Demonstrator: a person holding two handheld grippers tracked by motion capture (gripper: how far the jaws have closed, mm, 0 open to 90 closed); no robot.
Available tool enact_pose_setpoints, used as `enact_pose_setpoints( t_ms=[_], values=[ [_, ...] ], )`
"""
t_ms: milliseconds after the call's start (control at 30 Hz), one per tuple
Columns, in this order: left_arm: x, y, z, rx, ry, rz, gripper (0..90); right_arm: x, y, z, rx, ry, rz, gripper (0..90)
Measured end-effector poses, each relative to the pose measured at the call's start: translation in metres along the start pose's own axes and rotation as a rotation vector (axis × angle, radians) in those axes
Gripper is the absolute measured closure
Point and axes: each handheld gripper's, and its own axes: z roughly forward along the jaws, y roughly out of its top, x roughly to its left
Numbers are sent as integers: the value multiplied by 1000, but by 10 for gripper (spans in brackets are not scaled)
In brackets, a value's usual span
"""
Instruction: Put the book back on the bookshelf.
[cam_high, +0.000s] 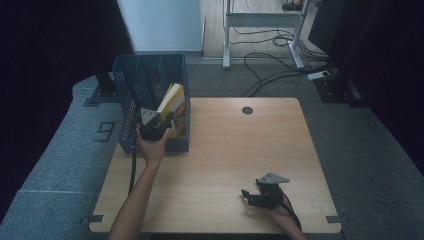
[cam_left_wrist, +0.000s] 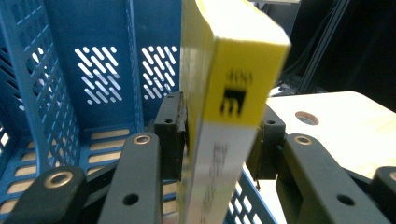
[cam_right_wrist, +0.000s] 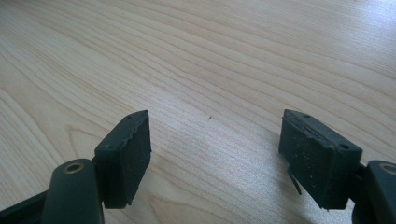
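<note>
Pinching the thick yellow-covered book (cam_left_wrist: 224, 93) between both black pads, the left gripper (cam_high: 156, 125) holds it upright, half down in the right-hand compartment of the blue perforated plastic file rack (cam_left_wrist: 70, 93), so I'd judge seating and release remain. Beyond the pads, the other slots look empty. The right gripper (cam_right_wrist: 215, 154) rests spread over the bare light wooden table (cam_right_wrist: 201, 56).

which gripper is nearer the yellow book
Left. The left gripper is shut on the yellow book, holding it at the blue file rack. The right gripper sits open over the wooden table, well away near its front right.
</note>
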Motion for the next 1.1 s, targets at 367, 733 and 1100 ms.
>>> enact_pose_setpoints(
  t_ms=[367, 733, 1100],
  values=[
    [1, 8, 10, 20, 31, 32, 749, 0, 0, 0, -1, 5, -2, 246],
    [9, 13, 16, 2, 37, 1, 756, -1, 0, -1, -3, 5, 1, 248],
    [12, 27, 28, -11, 65, -10, 756, 0, -1, -1, -3, 3, 2, 248]
  ],
)
